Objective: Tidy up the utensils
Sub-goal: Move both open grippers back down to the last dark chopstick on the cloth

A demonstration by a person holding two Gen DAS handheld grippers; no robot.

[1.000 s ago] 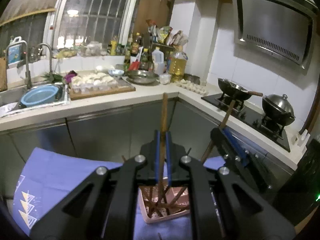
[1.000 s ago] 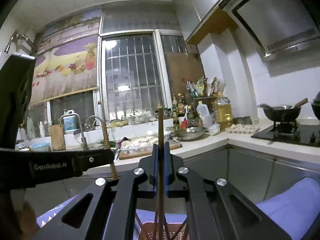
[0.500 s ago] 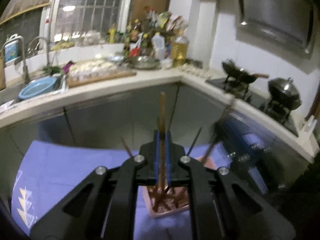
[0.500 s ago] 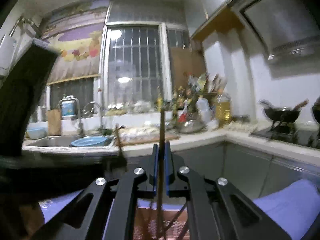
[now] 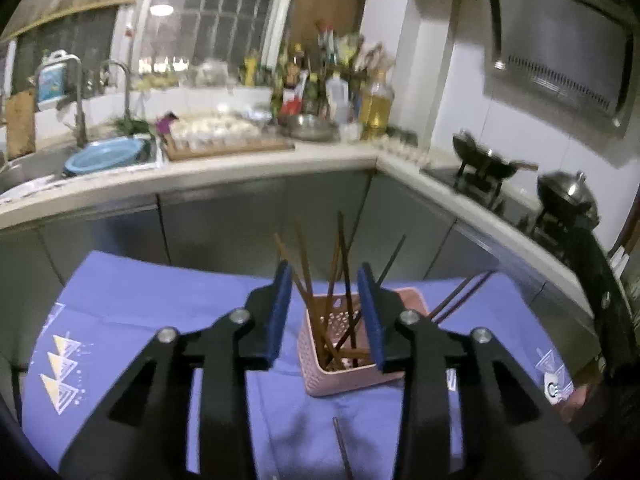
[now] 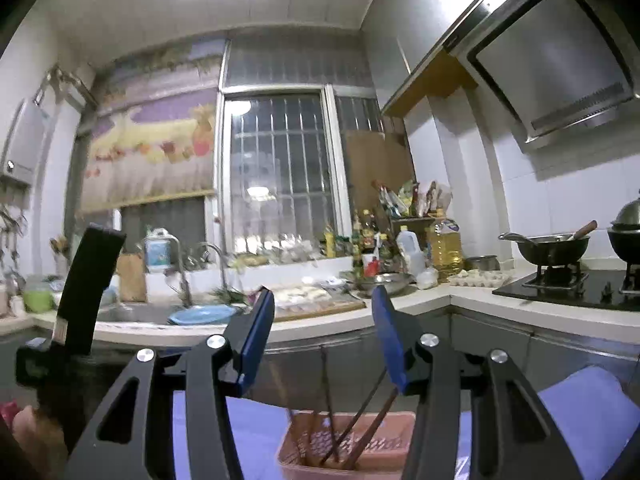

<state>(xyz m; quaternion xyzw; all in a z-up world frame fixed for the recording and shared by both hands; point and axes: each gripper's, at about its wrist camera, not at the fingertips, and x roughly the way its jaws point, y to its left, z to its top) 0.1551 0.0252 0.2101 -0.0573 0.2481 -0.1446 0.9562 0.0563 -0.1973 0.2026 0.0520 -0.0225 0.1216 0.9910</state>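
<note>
This is a home kitchen. An L-shaped pale countertop (image 5: 256, 168) runs across the middle of the left wrist view, with a sink and faucet (image 5: 120, 80) at the left holding a blue basin (image 5: 104, 156). A gas stove (image 6: 568, 284) at the right of the right wrist view carries a wok (image 6: 548, 246), under a steel range hood (image 6: 556, 76) at upper right. Bottles of oil and sauces (image 6: 400, 240) crowd the corner below a barred window (image 6: 280, 176), and a cutting board (image 5: 228, 144) lies loaded with food.
</note>
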